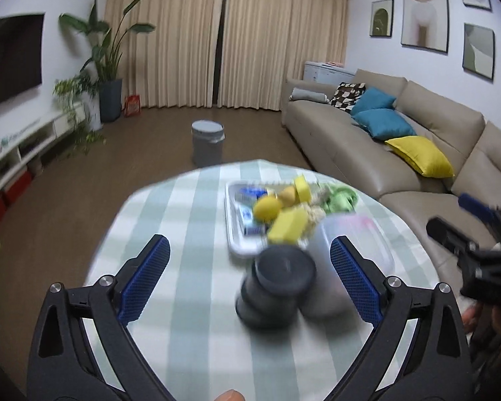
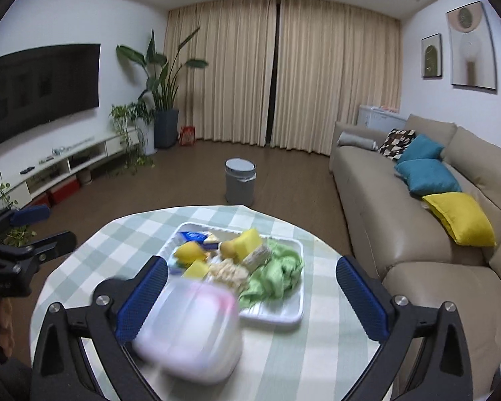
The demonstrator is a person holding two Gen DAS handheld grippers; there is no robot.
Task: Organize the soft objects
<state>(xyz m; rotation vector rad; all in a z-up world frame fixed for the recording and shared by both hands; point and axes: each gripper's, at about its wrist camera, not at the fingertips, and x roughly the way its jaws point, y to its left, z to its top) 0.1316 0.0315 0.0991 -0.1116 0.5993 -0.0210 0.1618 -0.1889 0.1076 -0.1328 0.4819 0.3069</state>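
Left claw [image 1: 248, 275] wide open, empty, above a blurred dark jar [image 1: 277, 287]. Right claw [image 2: 252, 297] likewise spread and empty, over a translucent lidded box [image 2: 190, 330] on the checked tabletop [image 2: 317, 351]. Just beyond the box: white tray [image 2: 284, 317] heaped with soft things, including green cloth [image 2: 277, 274] and yellow sponges [image 2: 248, 240]. Judgement: sorting not yet begun. Settle first, centre on one piece, pinch cloth by a raised fold, lift clear of neighbours.

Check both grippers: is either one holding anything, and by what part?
Nothing is held. The left gripper and the right gripper are both wide open above the table.
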